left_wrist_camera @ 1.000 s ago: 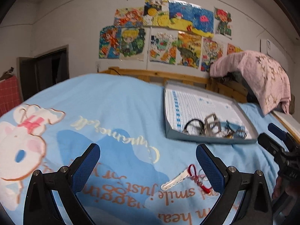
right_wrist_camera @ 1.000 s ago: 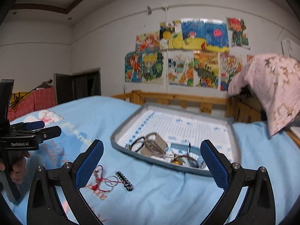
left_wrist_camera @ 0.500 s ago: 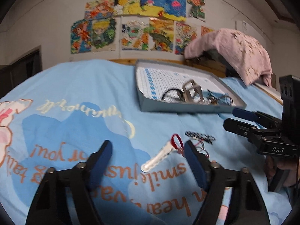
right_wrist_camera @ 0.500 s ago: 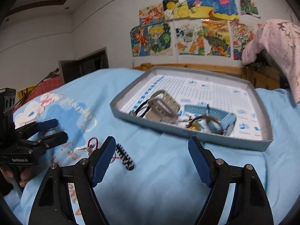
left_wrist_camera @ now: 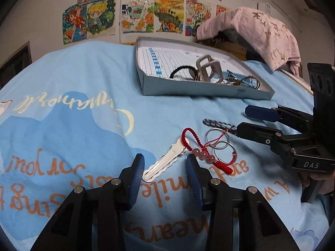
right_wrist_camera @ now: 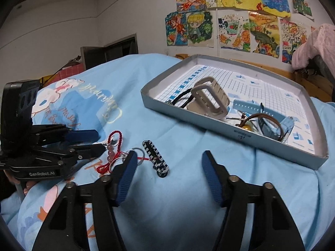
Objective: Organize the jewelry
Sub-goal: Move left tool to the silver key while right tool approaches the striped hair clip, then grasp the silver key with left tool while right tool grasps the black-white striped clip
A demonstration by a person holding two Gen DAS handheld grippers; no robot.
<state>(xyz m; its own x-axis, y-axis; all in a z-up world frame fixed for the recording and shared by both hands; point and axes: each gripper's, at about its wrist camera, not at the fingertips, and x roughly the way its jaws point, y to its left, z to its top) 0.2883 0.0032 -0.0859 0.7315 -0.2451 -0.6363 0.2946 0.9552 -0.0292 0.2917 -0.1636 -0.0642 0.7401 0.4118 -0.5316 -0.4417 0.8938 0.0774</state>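
A silver wavy hair clip (left_wrist_camera: 165, 161) lies on the blue bedspread with a red beaded cord bracelet (left_wrist_camera: 199, 148), two thin metal rings (left_wrist_camera: 217, 140) and a black-and-white striped clip (right_wrist_camera: 156, 159) beside it. My left gripper (left_wrist_camera: 165, 168) is open, low over the bed, its fingers either side of the silver clip's near end. My right gripper (right_wrist_camera: 168, 170) is open, with the striped clip between its fingers. A grey tray (right_wrist_camera: 159, 106) holds beige clips (right_wrist_camera: 209, 98), a black hair tie (left_wrist_camera: 182, 71) and bracelets.
The tray (left_wrist_camera: 199, 87) sits farther back on the bed. A pink cloth (left_wrist_camera: 251, 27) hangs over a wooden rail at the right. Drawings are taped to the wall behind. Each gripper shows in the other's view, the right one (left_wrist_camera: 272, 125) close to the rings.
Both grippers have come down and forward toward the loose jewelry on the bedspread. Their fingers have narrowed but remain open. Nothing has been picked up.
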